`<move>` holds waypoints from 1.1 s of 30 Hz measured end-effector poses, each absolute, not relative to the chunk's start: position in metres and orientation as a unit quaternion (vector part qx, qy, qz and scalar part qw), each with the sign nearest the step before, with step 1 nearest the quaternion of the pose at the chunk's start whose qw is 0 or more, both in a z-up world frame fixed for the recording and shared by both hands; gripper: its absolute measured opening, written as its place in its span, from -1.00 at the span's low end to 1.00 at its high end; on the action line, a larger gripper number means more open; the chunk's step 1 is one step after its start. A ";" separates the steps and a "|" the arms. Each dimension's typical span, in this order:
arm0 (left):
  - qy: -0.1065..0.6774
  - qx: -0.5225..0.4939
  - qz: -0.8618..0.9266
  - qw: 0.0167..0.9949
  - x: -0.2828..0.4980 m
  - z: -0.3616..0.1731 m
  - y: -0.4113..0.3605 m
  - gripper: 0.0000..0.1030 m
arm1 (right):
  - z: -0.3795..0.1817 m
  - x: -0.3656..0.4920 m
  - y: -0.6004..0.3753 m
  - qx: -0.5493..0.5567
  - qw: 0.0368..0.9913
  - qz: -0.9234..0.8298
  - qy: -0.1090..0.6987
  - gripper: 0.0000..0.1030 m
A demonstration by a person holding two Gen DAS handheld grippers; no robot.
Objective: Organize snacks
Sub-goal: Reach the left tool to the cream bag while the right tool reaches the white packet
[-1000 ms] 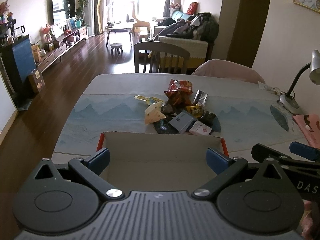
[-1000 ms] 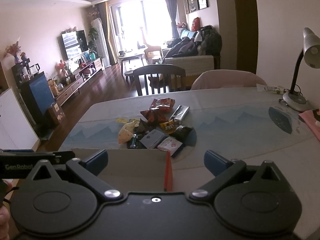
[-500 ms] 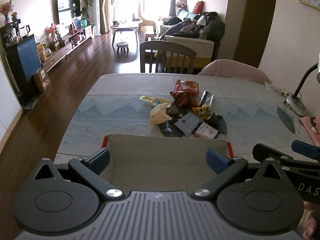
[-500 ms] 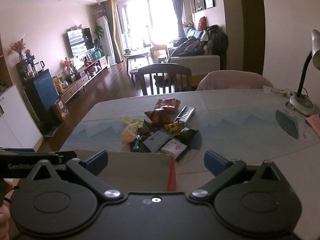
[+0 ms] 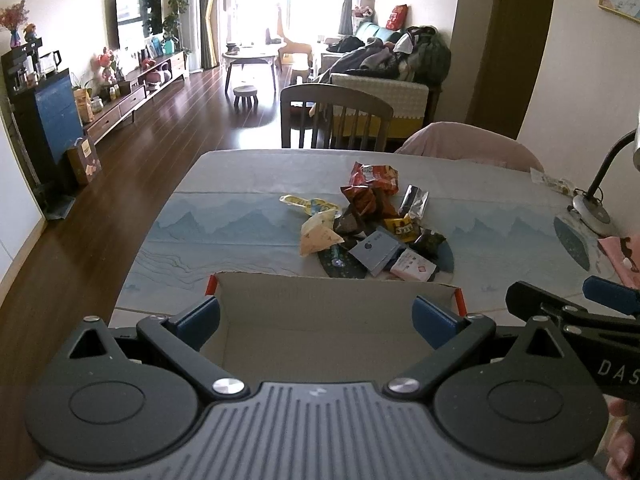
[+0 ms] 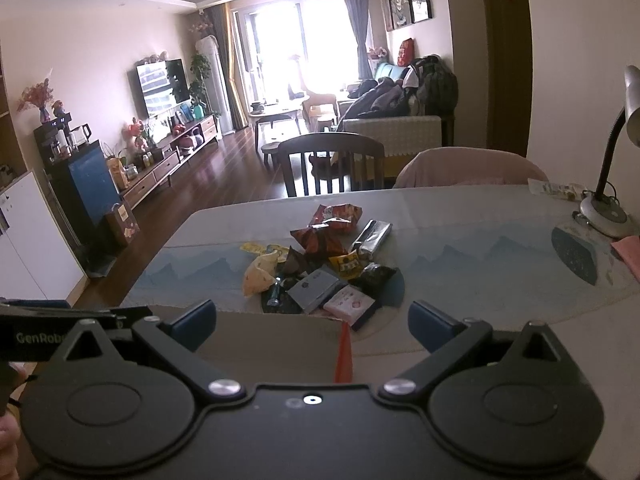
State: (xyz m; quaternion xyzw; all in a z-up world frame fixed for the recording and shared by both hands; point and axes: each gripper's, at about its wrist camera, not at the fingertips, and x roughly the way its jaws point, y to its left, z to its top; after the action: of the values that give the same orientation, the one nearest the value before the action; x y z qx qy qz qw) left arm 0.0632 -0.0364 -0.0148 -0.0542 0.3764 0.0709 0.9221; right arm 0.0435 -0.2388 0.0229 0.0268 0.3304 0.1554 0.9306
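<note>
Black gripper (image 5: 316,316), blue fingertips (image 5: 430,316)

Left tongs (image 5: 316,316) spread wide, right tongs (image 6: 314,320) spread wide, both level, side by side

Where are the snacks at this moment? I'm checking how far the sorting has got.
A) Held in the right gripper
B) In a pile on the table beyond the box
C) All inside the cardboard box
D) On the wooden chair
B: the snack pile lies on the table past the far wall of the cardboard box, and both the left gripper and the right gripper are open and empty.
</note>
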 end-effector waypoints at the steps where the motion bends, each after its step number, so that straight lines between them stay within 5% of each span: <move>1: 0.377 -0.054 0.071 0.922 0.062 -0.015 -0.036 0.99 | 0.023 0.044 -0.239 0.027 0.930 0.156 0.331 0.99; 14: 0.396 -0.020 0.054 0.916 0.105 -0.008 -0.031 1.00 | 0.027 0.097 -0.244 -0.016 0.899 0.179 0.399 0.93; 33: 0.522 -0.040 0.027 0.851 0.296 -0.027 0.002 1.00 | -0.009 0.273 -0.244 0.056 0.813 0.185 0.549 0.74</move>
State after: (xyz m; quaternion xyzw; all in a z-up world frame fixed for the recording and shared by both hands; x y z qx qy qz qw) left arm 0.2956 0.0020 -0.0272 -0.0397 0.5224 0.0265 0.8514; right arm 0.2730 -0.2438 -0.0093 0.0558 0.5492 0.1847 0.8131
